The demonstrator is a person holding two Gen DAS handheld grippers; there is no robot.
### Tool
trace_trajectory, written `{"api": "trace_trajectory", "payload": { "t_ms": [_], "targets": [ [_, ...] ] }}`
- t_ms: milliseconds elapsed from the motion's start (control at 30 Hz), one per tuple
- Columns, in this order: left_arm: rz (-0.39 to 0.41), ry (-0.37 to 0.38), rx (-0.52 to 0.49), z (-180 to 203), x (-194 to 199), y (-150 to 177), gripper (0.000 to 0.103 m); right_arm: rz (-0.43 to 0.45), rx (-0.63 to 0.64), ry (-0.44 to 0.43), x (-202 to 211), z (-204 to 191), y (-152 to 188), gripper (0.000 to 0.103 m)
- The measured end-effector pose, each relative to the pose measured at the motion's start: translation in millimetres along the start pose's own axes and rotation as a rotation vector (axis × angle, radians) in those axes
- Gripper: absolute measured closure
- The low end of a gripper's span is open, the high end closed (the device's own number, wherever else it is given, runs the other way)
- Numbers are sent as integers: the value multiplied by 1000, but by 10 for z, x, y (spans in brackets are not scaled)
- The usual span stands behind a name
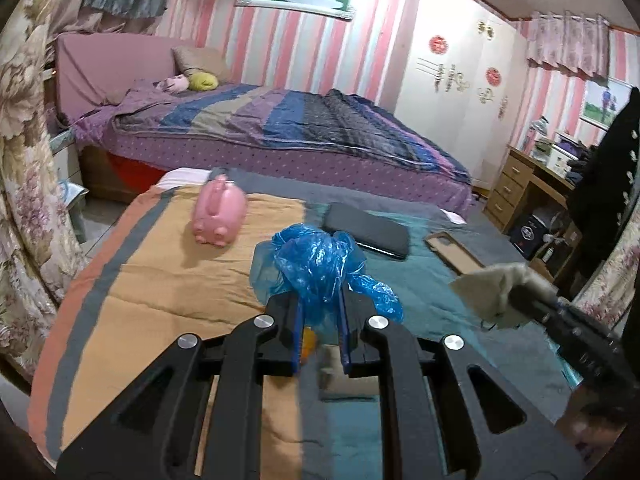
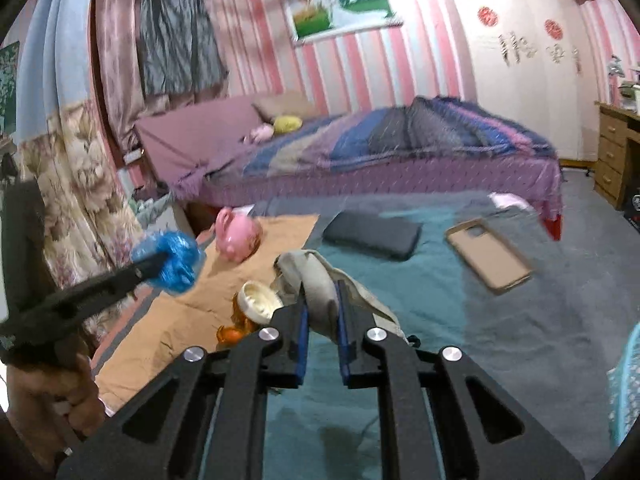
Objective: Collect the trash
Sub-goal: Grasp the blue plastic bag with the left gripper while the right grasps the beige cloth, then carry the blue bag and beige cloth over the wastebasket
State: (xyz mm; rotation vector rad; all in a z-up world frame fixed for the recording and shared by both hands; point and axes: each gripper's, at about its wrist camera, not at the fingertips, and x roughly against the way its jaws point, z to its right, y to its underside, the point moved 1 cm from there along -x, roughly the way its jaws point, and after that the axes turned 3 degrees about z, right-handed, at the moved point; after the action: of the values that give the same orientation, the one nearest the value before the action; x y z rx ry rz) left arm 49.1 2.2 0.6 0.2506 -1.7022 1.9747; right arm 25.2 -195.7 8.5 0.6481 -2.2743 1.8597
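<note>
A bedroom with pink-striped walls; my work surface is a low bed covered by a blanket (image 1: 168, 280) in orange, teal and grey panels. A second, larger bed (image 1: 280, 132) runs across behind it, with only a narrow strip of floor between the two. The blanket's left edge drops off beside a floral curtain (image 1: 24, 184); its far right corner ends near a wooden desk (image 1: 516, 188).

My left gripper (image 1: 320, 300) is pinching a crumpled blue plastic bag (image 1: 316, 260), which is lifted above the blanket. My right gripper (image 2: 322, 300) is clamped on a wad of beige paper (image 2: 320, 280), also raised off the surface. The two tools are held apart, left one to the left.

Remaining on the blanket: a pink piggy bank (image 1: 218, 212) on the orange panel, a dark flat case (image 1: 366, 230) on the teal, a tan phone case (image 2: 490, 256) to its right near the far edge, and an amber bottle with a cream cap (image 2: 256, 304) lying just left of my right tool. The orange panel in front of the piggy bank is open, as is the near teal area.
</note>
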Motion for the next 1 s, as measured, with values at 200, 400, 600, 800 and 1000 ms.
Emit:
{"api": "trace_trajectory", "payload": {
  "t_ms": [200,400,600,800,1000],
  "targets": [
    [19,75,-39,483,53,61,91,56,-44,69,488,443,-115,91],
    [33,157,-67,1005,72,49,91,131,-88,140,955,962,-230,91],
    [30,195,-165,1754,-23,113,91,195,-164,223,1404,1569,-272,91],
    [52,237,-230,2598,-62,130,91,247,-242,341,1834,2118,-235,91],
    [58,320,-292,3263,-14,251,91,266,-250,461,2180,2447,-204,91]
  ]
}}
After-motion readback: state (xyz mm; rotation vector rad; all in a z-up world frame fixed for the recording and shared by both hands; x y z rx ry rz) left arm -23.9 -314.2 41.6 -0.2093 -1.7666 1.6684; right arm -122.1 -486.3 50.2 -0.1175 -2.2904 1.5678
